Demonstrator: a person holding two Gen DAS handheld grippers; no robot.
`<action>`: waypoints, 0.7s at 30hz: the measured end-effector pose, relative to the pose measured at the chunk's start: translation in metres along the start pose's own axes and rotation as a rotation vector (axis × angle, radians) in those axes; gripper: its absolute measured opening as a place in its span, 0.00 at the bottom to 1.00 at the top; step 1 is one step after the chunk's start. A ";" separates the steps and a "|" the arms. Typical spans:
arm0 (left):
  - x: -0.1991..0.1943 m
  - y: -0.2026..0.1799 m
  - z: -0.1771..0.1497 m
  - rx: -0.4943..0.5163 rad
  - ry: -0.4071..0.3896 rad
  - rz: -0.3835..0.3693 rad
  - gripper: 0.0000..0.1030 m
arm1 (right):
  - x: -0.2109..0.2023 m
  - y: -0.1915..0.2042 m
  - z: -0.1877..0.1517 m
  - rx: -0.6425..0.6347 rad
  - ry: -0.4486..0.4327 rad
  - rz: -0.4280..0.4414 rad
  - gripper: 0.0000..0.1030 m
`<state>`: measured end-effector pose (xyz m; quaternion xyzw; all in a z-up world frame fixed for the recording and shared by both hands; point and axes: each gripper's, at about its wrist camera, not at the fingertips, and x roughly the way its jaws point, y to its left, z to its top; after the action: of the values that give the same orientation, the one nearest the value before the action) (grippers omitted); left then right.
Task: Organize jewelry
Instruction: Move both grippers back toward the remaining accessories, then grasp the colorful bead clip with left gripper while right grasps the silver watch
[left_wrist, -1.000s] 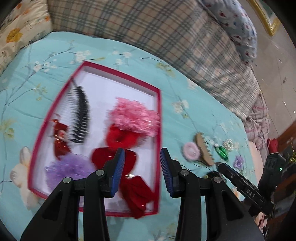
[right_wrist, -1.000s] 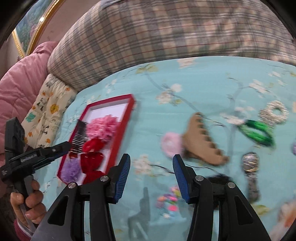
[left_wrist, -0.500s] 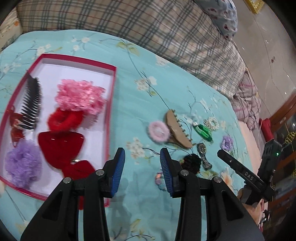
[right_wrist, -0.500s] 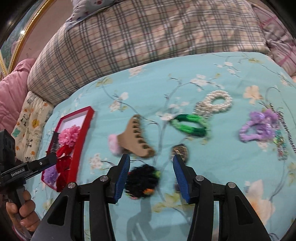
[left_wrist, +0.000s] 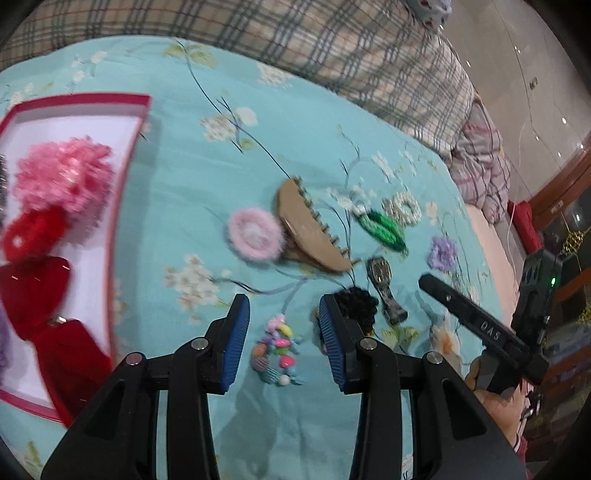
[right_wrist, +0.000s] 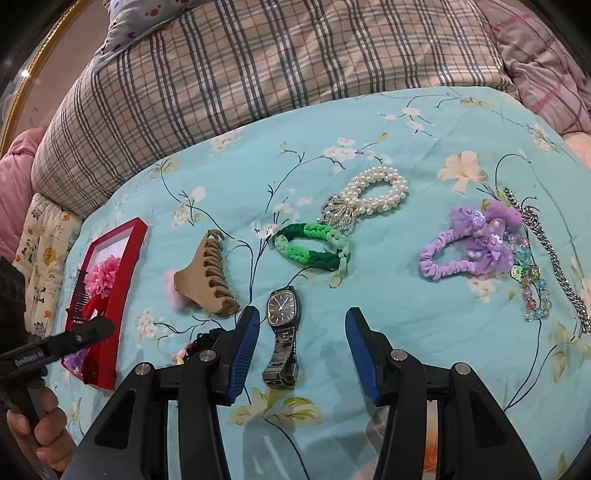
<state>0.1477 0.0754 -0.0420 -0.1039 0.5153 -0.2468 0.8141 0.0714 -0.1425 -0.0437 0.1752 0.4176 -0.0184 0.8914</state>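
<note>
Wristwatch (right_wrist: 282, 321) lies flat on bed (right_wrist: 388, 302) btwn gaping, empty right tongs (right_wrist: 301, 350), left tongs (left_wrist: 284, 339) also gaping; probably heavy-ish w/ slick metal band, so pinch stiff case edges.

Left gripper (left_wrist: 284, 341) gap: jaws apart, beaded clip (left_wrist: 277, 345) lies between; black scrunchie (left_wrist: 356, 303) crowds the right pad.
Right gripper (right_wrist: 301, 350) gap: jaws wide, wristwatch (right_wrist: 282, 334) at the left pad; bare sheet (right_wrist: 424, 325) to the right.
Left of frame: red tray (right_wrist: 122, 295) wall, tan claw clip (right_wrist: 207, 280) beside.
Upper right: purple scrunchie (right_wrist: 469, 247), silver chain (right_wrist: 546, 254) bunched close.
</note>
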 end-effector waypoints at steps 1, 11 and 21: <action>0.004 -0.002 -0.003 0.003 0.009 -0.002 0.35 | 0.001 -0.001 0.000 -0.001 0.002 0.000 0.49; 0.021 -0.001 -0.036 0.013 0.079 0.008 0.35 | 0.005 0.003 -0.003 -0.021 0.035 0.042 0.50; 0.041 -0.001 -0.051 0.028 0.119 0.049 0.36 | 0.024 0.014 -0.011 -0.049 0.088 0.026 0.49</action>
<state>0.1166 0.0582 -0.0967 -0.0649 0.5616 -0.2400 0.7892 0.0813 -0.1224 -0.0644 0.1592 0.4543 0.0110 0.8764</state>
